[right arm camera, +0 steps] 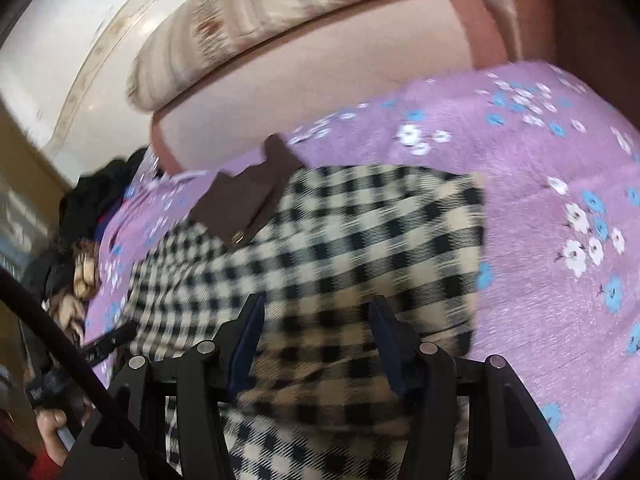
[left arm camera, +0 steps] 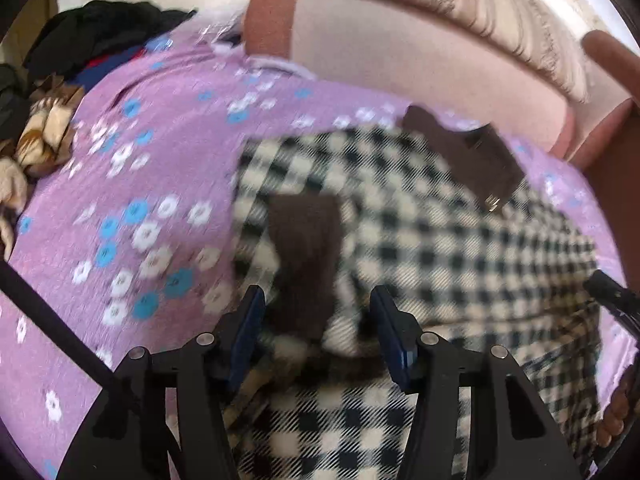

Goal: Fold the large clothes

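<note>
A black-and-cream checked coat (left arm camera: 440, 240) with a brown collar (left arm camera: 472, 152) and a brown pocket patch (left arm camera: 304, 240) lies spread on a purple flowered bedsheet (left arm camera: 160, 160). My left gripper (left arm camera: 316, 308) stands at the coat's near edge, where a thick bunched fold fills the gap between its blue pads. In the right wrist view the same coat (right arm camera: 360, 232) and collar (right arm camera: 244, 196) show. My right gripper (right arm camera: 316, 312) likewise has a thick fold of the checked cloth packed between its pads. Both views are blurred.
A pink padded headboard (left arm camera: 400, 52) with a striped pillow (left arm camera: 460, 0) closes off the far side of the bed. A pile of dark and patterned clothes (left arm camera: 100, 36) lies at the sheet's left end. A hand (right arm camera: 52, 428) shows at the lower left.
</note>
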`<state>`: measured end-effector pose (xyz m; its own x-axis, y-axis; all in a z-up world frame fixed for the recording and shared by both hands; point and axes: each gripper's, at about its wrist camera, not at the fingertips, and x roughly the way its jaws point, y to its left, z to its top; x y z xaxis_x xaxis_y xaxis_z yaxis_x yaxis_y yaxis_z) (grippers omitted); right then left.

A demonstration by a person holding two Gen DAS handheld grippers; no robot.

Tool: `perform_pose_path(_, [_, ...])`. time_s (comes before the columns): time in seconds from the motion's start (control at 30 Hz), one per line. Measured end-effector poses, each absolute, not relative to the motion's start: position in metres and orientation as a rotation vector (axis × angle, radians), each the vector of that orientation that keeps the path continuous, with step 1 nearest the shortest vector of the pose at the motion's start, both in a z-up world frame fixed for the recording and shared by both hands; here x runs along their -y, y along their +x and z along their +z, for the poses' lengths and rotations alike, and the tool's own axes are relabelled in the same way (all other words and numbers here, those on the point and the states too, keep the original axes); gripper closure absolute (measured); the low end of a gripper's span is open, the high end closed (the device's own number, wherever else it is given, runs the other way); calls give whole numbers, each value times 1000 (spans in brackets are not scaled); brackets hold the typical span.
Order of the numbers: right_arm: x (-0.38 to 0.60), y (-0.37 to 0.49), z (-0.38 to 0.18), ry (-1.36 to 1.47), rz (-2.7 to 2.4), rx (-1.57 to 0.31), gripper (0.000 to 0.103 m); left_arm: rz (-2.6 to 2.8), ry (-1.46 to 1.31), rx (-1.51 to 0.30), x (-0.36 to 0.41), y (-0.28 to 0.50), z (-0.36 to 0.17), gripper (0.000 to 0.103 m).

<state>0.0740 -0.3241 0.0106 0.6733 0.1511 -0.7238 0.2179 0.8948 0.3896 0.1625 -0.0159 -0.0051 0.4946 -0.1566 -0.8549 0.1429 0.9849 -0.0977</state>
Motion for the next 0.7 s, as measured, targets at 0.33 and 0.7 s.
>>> perform_pose_path(0.33, [267, 67, 1, 205, -33, -911, 44, -132, -27, -1002, -13, 88, 23, 46])
perform_pose_path(0.7, [247, 32, 33, 141, -68, -802, 43, -83, 29, -892, -28, 23, 71, 41])
